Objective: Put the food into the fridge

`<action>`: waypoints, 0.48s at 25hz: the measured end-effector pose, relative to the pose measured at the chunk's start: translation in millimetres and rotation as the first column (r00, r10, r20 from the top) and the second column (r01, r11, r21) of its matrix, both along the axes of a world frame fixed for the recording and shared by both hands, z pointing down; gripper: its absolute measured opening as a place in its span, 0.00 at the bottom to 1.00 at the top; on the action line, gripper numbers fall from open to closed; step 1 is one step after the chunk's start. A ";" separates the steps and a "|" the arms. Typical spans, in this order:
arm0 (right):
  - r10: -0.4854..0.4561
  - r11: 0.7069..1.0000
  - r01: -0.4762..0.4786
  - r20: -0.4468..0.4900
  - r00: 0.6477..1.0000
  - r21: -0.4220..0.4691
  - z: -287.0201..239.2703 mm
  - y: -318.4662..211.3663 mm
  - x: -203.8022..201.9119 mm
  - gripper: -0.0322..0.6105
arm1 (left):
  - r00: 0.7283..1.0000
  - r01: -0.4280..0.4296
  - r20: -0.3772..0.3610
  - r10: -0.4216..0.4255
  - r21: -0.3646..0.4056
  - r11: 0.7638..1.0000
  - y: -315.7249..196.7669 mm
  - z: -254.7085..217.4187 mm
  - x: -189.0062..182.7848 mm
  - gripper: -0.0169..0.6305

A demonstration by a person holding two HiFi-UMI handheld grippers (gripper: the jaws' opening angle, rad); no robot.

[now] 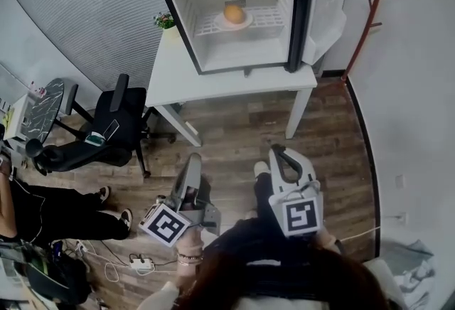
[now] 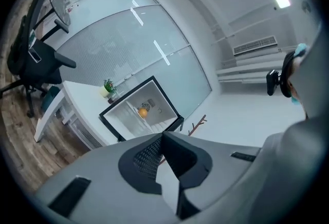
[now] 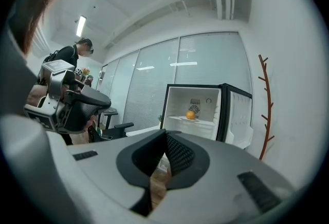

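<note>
A small black fridge stands on a white table with its door swung open to the right. Inside, an orange rests on a white plate on the wire shelf. Both grippers hang low near my body, well short of the table. My left gripper is shut and holds nothing; its jaws meet at the tips in the left gripper view. My right gripper is likewise shut and empty. The fridge and orange show far off in the right gripper view.
A black office chair stands left of the table, and a potted plant sits on the table's back left corner. A red branch-shaped coat rack stands at the right wall. A seated person's legs and a power strip lie at lower left.
</note>
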State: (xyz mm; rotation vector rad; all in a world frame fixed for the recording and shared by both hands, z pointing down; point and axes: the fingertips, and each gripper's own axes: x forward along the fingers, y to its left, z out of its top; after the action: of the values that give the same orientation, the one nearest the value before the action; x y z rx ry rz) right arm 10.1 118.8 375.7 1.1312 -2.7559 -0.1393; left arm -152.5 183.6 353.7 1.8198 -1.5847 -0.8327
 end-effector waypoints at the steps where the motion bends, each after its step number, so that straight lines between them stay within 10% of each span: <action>1: 0.001 1.000 -0.001 -0.002 1.000 0.004 -0.2 0.3 0.6 0.05 | 1.000 0.005 0.029 -0.005 -0.005 1.000 0.4 -0.7 0.5 0.03; 12: 0.002 1.000 -0.002 -0.016 1.000 0.019 -2.5 2.2 -4.8 0.05 | 0.931 0.080 0.362 -0.051 -0.067 0.995 2.4 -0.2 -2.7 0.03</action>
State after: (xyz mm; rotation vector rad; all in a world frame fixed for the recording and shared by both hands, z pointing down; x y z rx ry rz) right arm 5.3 121.1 373.2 1.1322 -2.7453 -0.1736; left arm -155.2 186.0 353.5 1.9511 -1.8846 -0.4692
